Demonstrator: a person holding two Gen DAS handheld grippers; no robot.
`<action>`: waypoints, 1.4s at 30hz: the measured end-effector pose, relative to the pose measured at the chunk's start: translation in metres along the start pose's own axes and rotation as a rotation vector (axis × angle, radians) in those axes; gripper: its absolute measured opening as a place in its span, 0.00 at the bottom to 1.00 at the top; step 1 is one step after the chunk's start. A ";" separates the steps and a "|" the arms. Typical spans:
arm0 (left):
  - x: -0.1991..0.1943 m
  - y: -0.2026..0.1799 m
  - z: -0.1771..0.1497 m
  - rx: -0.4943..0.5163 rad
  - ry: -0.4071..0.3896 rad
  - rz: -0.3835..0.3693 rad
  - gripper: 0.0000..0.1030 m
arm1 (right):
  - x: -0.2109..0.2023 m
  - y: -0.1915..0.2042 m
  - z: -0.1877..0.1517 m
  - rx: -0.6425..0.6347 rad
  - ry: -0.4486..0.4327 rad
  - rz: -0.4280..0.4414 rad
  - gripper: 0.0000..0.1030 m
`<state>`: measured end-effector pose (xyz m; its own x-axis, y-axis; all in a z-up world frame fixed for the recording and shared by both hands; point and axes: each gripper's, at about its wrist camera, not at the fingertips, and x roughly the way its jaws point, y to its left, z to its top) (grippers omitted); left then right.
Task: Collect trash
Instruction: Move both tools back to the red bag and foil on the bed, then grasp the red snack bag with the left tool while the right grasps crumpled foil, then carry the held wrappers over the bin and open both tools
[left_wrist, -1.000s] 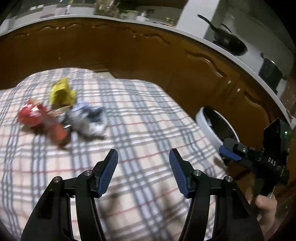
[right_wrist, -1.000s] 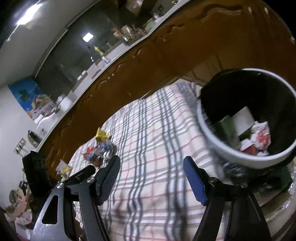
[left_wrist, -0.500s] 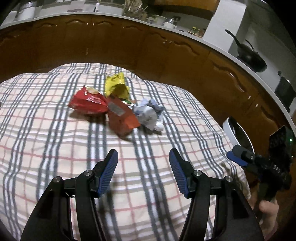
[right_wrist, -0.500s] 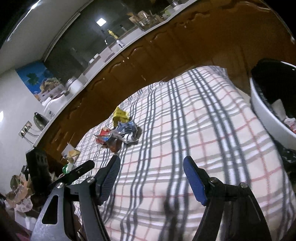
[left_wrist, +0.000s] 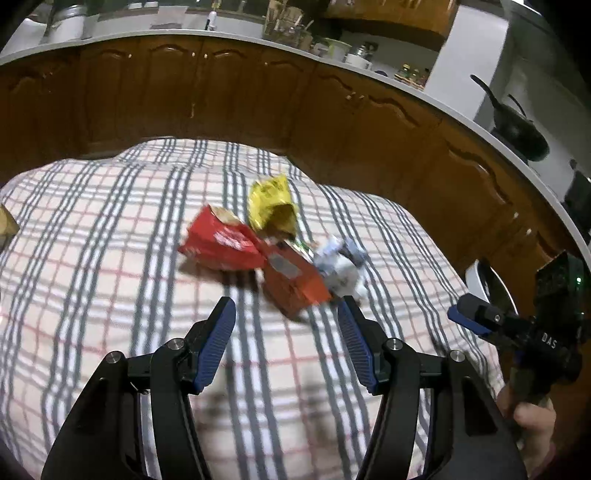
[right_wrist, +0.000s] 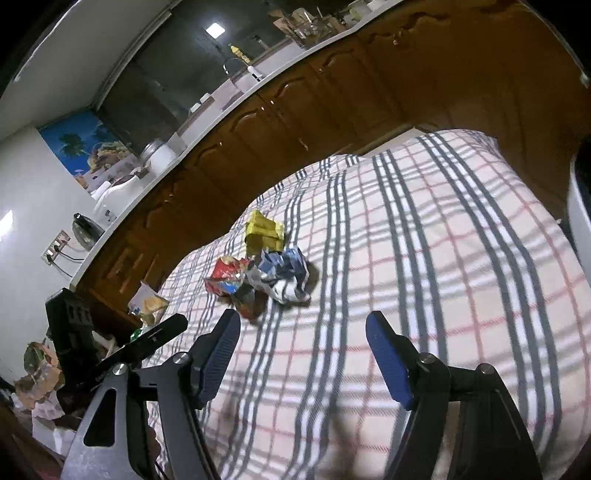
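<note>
white bin (right_wrist: 580, 206) cut off at right edge; contents unseen. wrappers (left_wrist: 295, 288) motion-blurred, print illegible; brown object (left_wrist: 6, 225) cropped left.

I see a checked cloth (left_wrist: 110, 258) covering the surface in front of me. Behind it, dark brown wooden cabinets (left_wrist: 229, 85) run under a white counter (right_wrist: 236, 99). A ceiling light (right_wrist: 215, 29) shines, and a blue picture (right_wrist: 81, 144) hangs on the grey wall (right_wrist: 26, 206).

"DAS" in white letters on right gripper (left_wrist: 480, 317) body; wrapper print unreadable.
</note>
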<state>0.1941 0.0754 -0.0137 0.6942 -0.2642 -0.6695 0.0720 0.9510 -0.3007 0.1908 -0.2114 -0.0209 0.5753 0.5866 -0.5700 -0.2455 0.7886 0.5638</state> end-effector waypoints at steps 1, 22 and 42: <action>0.001 0.004 0.005 -0.007 -0.006 0.009 0.56 | 0.005 0.001 0.004 0.001 0.004 0.003 0.71; 0.097 0.052 0.046 -0.029 0.174 -0.002 0.17 | 0.111 0.006 0.030 -0.015 0.169 -0.022 0.35; 0.023 -0.041 0.019 0.096 0.061 -0.175 0.00 | -0.030 -0.026 0.012 -0.015 -0.033 -0.047 0.04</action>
<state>0.2213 0.0336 -0.0039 0.6204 -0.4337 -0.6535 0.2579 0.8997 -0.3522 0.1895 -0.2517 -0.0116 0.6119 0.5428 -0.5753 -0.2291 0.8178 0.5279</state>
